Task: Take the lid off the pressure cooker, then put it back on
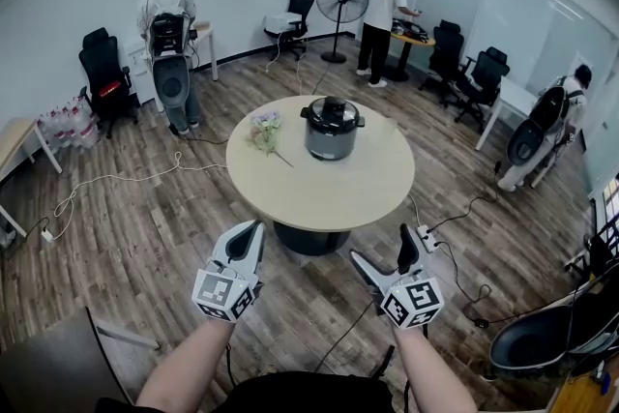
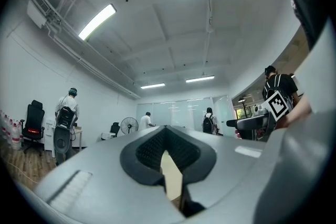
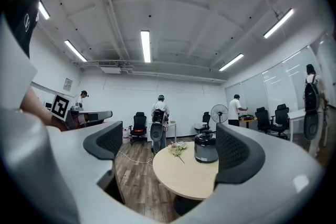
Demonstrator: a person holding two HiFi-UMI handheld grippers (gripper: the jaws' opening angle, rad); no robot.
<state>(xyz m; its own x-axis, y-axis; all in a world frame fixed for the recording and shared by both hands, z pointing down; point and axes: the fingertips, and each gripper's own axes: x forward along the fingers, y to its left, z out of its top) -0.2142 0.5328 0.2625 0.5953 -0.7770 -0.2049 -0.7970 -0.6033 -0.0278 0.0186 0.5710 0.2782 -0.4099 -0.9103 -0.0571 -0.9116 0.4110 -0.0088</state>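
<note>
Evidently nothing is done yet: the pressure cooker (image 1: 332, 135), its lid (image 1: 332, 110) on, stands on the round table (image 1: 319, 193), well apart from the clenched, empty left gripper (image 1: 249, 232) and the wide-spread, empty right gripper (image 1: 385, 252).

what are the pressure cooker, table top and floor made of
Pressure cooker: grey body with a dull sheen, likely metal; black lid, maybe plastic. Table top: uniform pale beige, matte, probably laminate. Floor: wood or wood-look planks, grain and seams visible.
</note>
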